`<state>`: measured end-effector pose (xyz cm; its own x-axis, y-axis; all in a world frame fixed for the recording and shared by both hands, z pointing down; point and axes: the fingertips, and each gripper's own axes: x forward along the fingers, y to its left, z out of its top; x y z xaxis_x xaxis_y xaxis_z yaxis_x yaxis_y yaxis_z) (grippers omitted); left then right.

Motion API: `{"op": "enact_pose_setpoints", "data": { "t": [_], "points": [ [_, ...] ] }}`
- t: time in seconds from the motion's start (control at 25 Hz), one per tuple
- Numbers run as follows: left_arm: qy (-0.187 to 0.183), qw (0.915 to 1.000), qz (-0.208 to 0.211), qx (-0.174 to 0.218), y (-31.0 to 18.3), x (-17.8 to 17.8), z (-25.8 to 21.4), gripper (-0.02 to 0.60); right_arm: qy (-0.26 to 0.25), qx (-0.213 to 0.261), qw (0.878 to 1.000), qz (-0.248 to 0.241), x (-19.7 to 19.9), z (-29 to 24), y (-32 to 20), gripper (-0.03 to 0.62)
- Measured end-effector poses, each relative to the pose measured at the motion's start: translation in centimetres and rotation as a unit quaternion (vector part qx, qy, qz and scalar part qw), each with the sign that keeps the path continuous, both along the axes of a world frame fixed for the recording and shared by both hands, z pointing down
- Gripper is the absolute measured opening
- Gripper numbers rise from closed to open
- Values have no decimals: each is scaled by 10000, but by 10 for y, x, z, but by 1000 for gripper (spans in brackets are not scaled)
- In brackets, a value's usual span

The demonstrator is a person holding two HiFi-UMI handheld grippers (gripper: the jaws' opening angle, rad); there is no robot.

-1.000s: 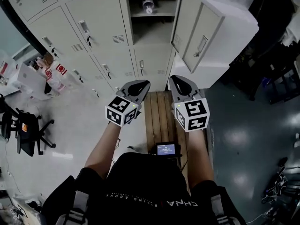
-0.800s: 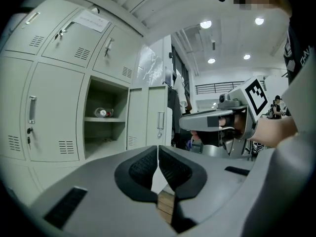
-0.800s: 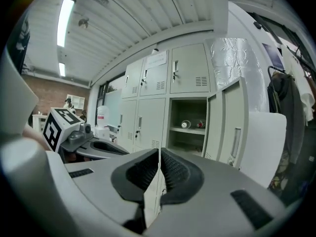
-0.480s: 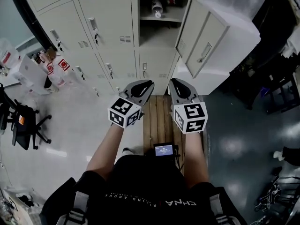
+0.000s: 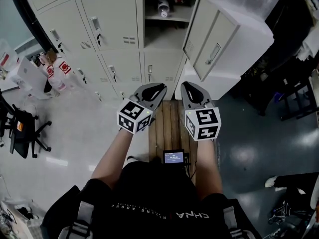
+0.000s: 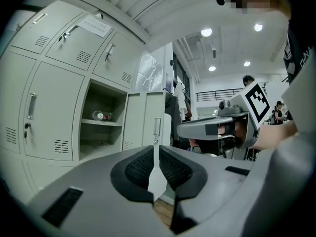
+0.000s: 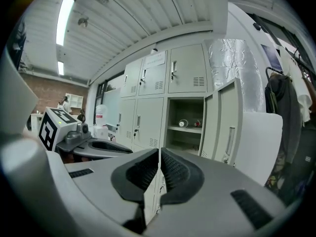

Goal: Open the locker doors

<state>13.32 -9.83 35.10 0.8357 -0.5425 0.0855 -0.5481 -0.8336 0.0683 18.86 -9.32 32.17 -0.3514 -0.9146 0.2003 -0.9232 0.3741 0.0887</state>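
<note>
Both forearms reach forward side by side across the middle of the head view. The left gripper [image 5: 158, 88] and the right gripper [image 5: 186, 86] are each clenched on nothing, ribbed black pads [image 6: 139, 168] pressed together. The lockers [image 5: 112, 21] are smooth pale grey metal with slotted vents and fill the upper frame. One door [image 5: 207, 39] at upper right hangs open beside a shelf with a bottle [image 5: 163, 7] on it.

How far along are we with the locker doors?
Done: one door stands open, its shelf showing. In hand: nothing; the left hand-held gripper and right hand-held gripper are shut, empty, touching nothing. Left: the closed doors beside and below it.
</note>
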Motion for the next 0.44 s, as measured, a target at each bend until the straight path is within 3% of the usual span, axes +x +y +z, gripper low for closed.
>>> {"op": "enact_pose_setpoints", "data": {
  "t": [0.44],
  "points": [
    [23,10000,-39,-58,-7,7,-2,25,56,-28,10000,1,8,0,-6,40]
  ]
}}
